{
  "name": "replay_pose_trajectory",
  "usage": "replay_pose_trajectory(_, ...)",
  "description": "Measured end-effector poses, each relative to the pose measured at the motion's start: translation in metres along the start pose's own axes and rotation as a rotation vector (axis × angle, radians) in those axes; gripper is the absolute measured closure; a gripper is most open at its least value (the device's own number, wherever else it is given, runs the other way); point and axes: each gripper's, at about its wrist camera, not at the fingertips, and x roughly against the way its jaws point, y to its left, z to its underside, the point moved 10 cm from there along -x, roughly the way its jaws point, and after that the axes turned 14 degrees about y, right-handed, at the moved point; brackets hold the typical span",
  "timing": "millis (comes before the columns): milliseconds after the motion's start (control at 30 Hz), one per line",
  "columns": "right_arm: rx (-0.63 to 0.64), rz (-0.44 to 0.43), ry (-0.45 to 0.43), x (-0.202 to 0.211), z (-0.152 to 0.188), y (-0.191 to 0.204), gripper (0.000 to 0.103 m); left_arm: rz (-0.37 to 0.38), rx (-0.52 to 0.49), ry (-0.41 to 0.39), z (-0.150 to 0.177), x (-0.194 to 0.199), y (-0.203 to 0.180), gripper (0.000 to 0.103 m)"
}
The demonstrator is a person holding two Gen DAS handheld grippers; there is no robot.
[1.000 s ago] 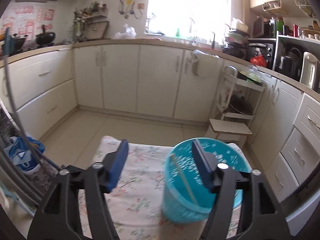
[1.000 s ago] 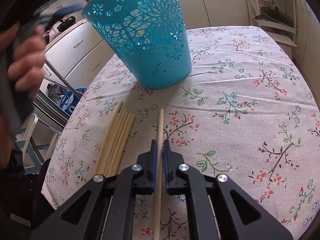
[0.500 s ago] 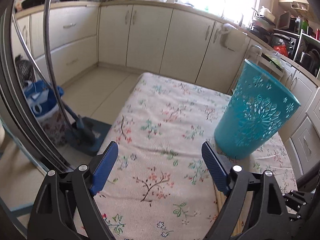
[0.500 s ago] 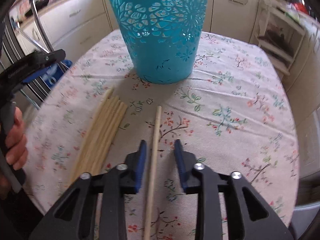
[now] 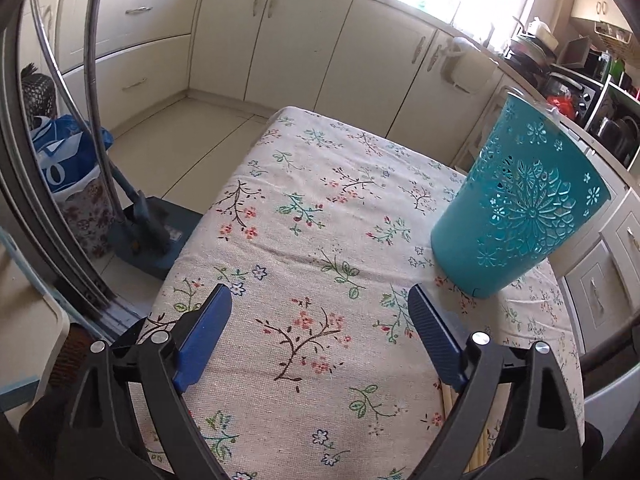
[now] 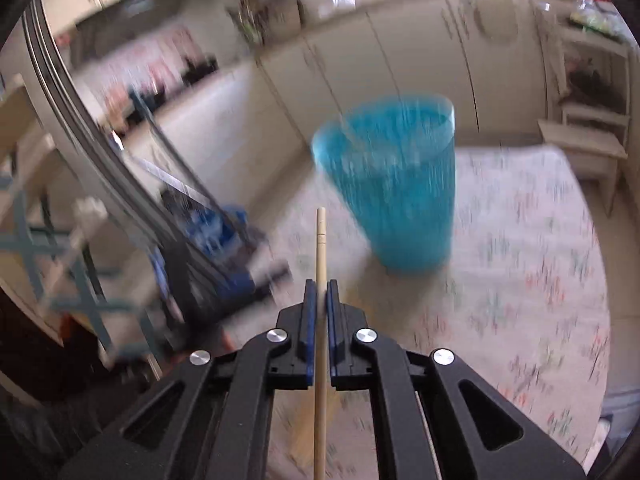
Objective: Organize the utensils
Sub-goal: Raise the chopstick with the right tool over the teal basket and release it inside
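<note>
My right gripper [image 6: 321,285] is shut on a single pale wooden chopstick [image 6: 321,240], held off the table with its tip pointing ahead, just left of the teal openwork basket [image 6: 396,192]. That view is blurred by motion. In the left wrist view the basket [image 5: 516,216] stands upright at the right of the floral tablecloth [image 5: 320,208]. My left gripper [image 5: 320,294] hovers low over the cloth, its jaws opening wide with nothing between them. Ends of several more chopsticks [image 5: 447,398] show under its right finger.
A curved metal chair frame [image 5: 92,80] rises at the left of the table. On the floor beside it lie a blue mop head [image 5: 148,232] and a blue-and-white bag [image 5: 68,168]. Cream kitchen cabinets [image 5: 300,40] line the far wall.
The right gripper opened briefly around the lone chopstick, then shut on it and lifted it off the cloth. The left gripper came down from above the basket, its jaws widening.
</note>
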Motion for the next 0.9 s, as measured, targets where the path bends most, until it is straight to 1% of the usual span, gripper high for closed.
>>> replay_pose_trajectory(67,-0.023,0.005,-0.140,0.022,-0.050,0.001,0.097,0.004,0.003,0.002,0.000,0.000,0.000,0.017)
replay_pose_trajectory(100,-0.029,0.020,-0.195,0.028,-0.071,0.000,0.097,0.007,0.009,0.002,-0.001,0.000,0.001,0.017)
replay_pose_trajectory(133,-0.043,0.054,-0.257,0.032,-0.094,-0.004,0.097,0.011,0.016,0.002,-0.001,0.000,0.002,0.017)
replay_pose_trajectory(167,-0.056,0.075,-0.295,0.030,-0.114,-0.007,0.097,0.013,0.024,0.001,-0.001,0.000,0.003,0.017)
replay_pose_trajectory(200,-0.068,0.090,-0.313,0.024,-0.129,-0.010,0.097,0.015,0.030,0.001,-0.001,0.000,0.003,0.017)
replay_pose_trajectory(267,-0.100,0.163,-0.340,0.005,-0.155,-0.024,0.097,0.018,0.036,0.000,-0.001,-0.001,0.004,0.017)
replay_pose_trajectory(333,-0.118,0.216,-0.339,-0.016,-0.170,-0.038,0.097,0.018,0.038,-0.005,-0.002,0.000,0.004,0.017)
replay_pose_trajectory(400,-0.145,0.251,-0.323,-0.032,-0.175,-0.052,0.097,0.019,0.035,-0.005,-0.002,0.000,0.004,0.017)
replay_pose_trajectory(500,-0.167,0.287,-0.285,-0.047,-0.174,-0.067,0.097,0.019,0.032,-0.006,-0.002,0.000,0.003,0.017)
replay_pose_trajectory(567,-0.163,0.298,-0.265,-0.045,-0.167,-0.076,0.097,0.021,0.031,-0.005,-0.002,-0.001,0.003,0.017)
replay_pose_trajectory(600,-0.153,0.307,-0.256,-0.043,-0.159,-0.079,0.097,0.021,0.031,-0.006,-0.002,-0.001,0.002,0.017)
replay_pose_trajectory(700,-0.136,0.320,-0.224,-0.055,-0.149,-0.082,0.097,0.022,0.033,-0.004,-0.002,-0.001,0.002,0.017)
replay_pose_trajectory(800,-0.125,0.314,-0.202,-0.062,-0.141,-0.084,0.096,0.021,0.035,-0.004,-0.002,-0.001,0.003,0.017)
replay_pose_trajectory(900,-0.084,0.313,-0.208,-0.049,-0.129,-0.068,0.095,0.020,0.043,-0.008,-0.002,-0.001,0.005,0.017)
